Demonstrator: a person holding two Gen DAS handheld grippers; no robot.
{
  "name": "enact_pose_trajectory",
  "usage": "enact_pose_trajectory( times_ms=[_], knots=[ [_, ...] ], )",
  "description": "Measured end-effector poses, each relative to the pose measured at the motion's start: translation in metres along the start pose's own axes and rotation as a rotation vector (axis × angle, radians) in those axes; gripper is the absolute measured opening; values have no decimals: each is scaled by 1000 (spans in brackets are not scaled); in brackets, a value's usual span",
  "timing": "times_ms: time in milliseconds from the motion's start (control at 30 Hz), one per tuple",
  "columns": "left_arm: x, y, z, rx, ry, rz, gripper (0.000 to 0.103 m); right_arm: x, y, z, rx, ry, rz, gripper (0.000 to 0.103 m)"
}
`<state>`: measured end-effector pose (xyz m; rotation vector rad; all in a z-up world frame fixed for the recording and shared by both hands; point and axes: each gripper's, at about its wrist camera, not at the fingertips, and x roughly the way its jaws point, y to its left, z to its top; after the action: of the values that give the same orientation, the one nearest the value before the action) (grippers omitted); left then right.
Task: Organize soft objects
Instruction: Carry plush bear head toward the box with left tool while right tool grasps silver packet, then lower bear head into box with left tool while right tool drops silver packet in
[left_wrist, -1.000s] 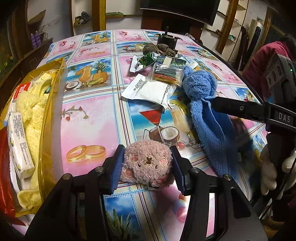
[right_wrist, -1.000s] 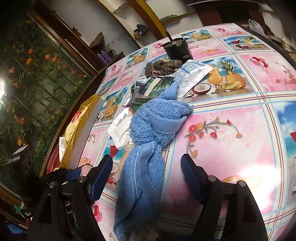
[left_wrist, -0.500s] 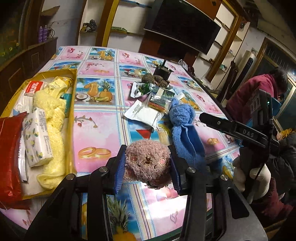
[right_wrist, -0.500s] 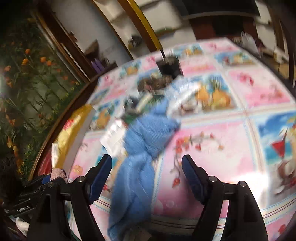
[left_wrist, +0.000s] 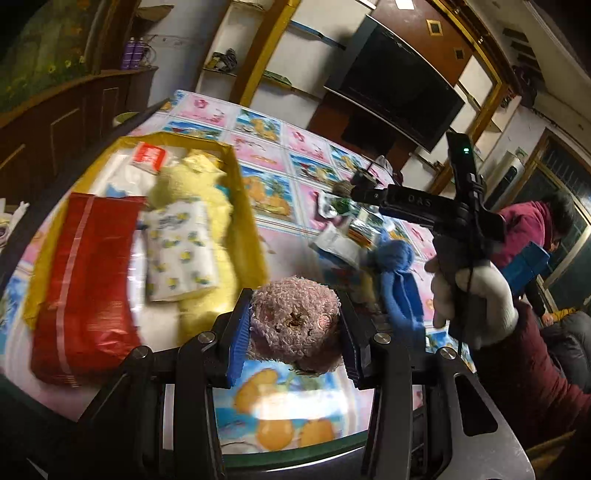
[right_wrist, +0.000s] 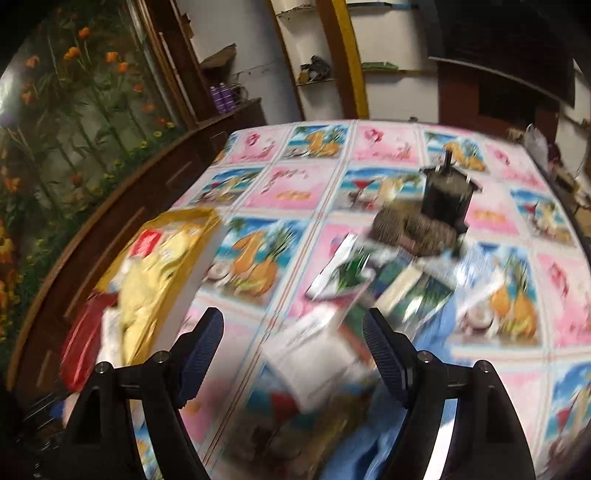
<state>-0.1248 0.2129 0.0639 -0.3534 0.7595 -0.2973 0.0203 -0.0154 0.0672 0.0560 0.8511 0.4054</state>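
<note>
My left gripper (left_wrist: 293, 332) is shut on a pink plush toy (left_wrist: 295, 321) and holds it above the table, just right of the yellow box (left_wrist: 251, 221). The box holds a yellow towel (left_wrist: 207, 206), a tissue pack (left_wrist: 177, 251) and a red packet (left_wrist: 85, 280). A blue towel (left_wrist: 399, 273) lies on the table to the right. My right gripper (right_wrist: 291, 354) is open and empty above the table, seen from the side in the left wrist view (left_wrist: 373, 194). The right wrist view is blurred; the blue towel (right_wrist: 436, 332) shows at its lower right and the yellow box (right_wrist: 166, 266) at its left.
Several snack packets (right_wrist: 351, 273) and a white pouch (right_wrist: 314, 354) lie mid-table. A black device (right_wrist: 447, 195) and brown furry objects (right_wrist: 410, 229) sit further back. A person in red (left_wrist: 532, 229) sits at the right. The table's front edge (left_wrist: 295, 454) is near.
My left gripper has lifted the pink toy off the table and moved left toward the yellow box. My right gripper has risen and swung left, away from the blue towel.
</note>
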Motion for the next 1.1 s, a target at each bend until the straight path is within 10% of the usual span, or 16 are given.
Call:
enact_pose_trajectory(
  times_ms=[400, 467, 533, 1100],
  knots=[
    [-21, 38, -3, -90, -41, 28, 42, 104, -20, 38, 53, 211, -207, 74],
    [-23, 39, -4, -97, -41, 32, 42, 106, -18, 38, 35, 199, -192, 31],
    [-25, 41, -4, -102, -41, 33, 42, 107, -17, 36, 33, 196, -177, 22],
    [-39, 62, 22, -145, -79, 85, 42, 25, 27, 27, 3, 63, 92, 19]
  ],
)
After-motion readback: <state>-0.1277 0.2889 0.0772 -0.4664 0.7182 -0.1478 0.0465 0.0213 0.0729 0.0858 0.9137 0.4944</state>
